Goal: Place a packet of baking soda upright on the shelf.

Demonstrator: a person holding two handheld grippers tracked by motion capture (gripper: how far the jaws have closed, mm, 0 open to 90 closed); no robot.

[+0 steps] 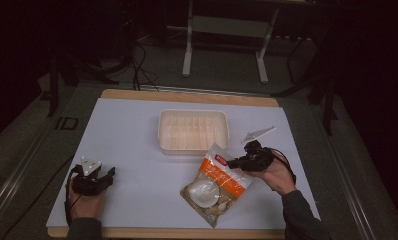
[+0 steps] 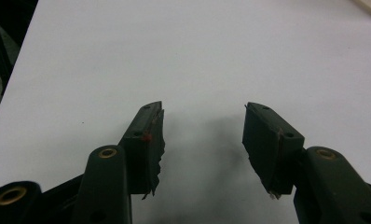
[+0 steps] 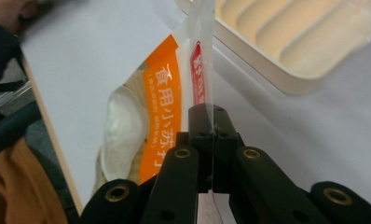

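Black fingers of the right gripper point(image 3: 207, 116) pinch the clear top edge of the snack bag point(image 1: 216, 185), an orange-and-clear pouch with a red label and pale round pieces inside. It lies on the white counter point(image 1: 137, 145) just in front of the cream tray point(image 1: 193, 131), its long axis slanting from the pinched corner near the tray down toward the person. Its print is too small to read from above. Left of the tray, the left gripper point(image 1: 94, 181) rests with fingers spread, nothing between them.
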